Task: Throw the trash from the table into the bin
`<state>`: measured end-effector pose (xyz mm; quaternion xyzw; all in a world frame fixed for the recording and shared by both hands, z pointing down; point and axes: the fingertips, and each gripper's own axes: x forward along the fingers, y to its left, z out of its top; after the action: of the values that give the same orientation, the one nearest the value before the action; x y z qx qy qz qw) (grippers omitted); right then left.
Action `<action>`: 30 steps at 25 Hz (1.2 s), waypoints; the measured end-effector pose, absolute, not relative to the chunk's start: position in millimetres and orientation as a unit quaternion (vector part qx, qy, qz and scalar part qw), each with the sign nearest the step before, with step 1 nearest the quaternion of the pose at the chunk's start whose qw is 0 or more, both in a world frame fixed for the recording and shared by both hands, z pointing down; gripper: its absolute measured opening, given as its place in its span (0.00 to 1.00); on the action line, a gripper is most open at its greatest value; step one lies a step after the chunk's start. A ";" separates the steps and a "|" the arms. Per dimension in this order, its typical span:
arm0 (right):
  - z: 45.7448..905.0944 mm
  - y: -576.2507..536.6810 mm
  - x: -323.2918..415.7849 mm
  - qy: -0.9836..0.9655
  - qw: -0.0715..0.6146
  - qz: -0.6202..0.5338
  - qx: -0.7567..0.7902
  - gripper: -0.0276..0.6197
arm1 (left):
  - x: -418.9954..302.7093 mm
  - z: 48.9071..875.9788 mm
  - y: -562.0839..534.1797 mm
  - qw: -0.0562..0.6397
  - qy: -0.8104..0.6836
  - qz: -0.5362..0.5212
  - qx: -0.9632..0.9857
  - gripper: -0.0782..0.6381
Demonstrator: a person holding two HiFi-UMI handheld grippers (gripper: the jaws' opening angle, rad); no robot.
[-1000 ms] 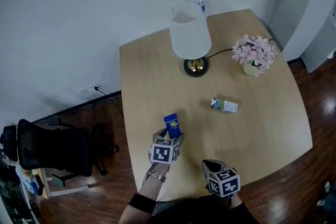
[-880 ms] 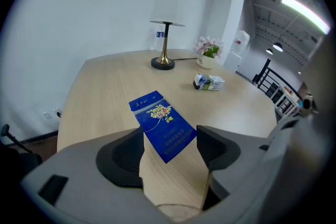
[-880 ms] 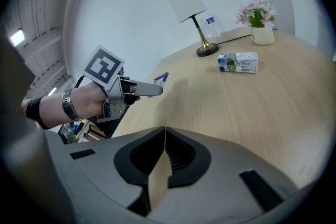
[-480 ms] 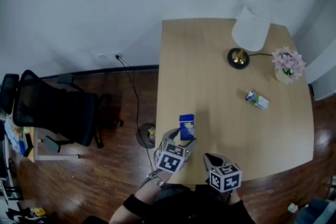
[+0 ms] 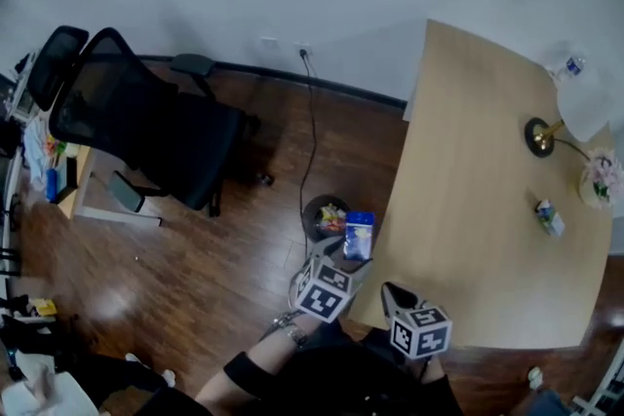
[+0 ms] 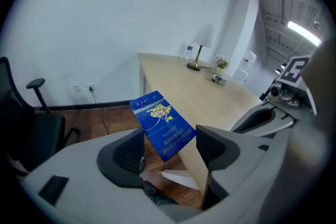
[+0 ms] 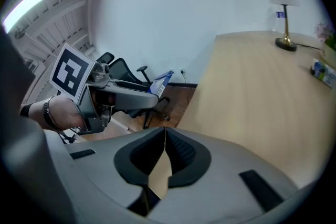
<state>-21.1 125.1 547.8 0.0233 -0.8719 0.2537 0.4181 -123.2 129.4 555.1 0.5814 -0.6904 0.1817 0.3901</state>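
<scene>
While the left gripper [image 6: 168, 150] pinches a flat blue printed pack [image 6: 163, 124] between its pads, tilted and clear of any surface, the right gripper [image 7: 164, 150] hangs beside it with jaws pressed together on nothing. From above, the pack [image 5: 359, 235] shows off the edge of the pale wooden counter [image 5: 478, 209], over the dark wood floor [image 5: 224, 258], just beside a small round black bin [image 5: 306, 214] with bright wrappers inside. A small white-and-green carton [image 5: 549, 217] lies far along the counter, near the lamp's base [image 5: 538, 137].
</scene>
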 end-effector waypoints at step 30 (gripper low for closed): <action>718.8 251.0 -173.9 -0.812 0.490 0.316 0.033 0.05 | -255.8 960.8 240.2 0.539 -0.572 0.285 0.548 0.55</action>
<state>-173.9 251.0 718.8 0.0334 -0.8121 0.3155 0.4898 -255.8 240.2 960.8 0.5481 -0.5724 0.2848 0.5393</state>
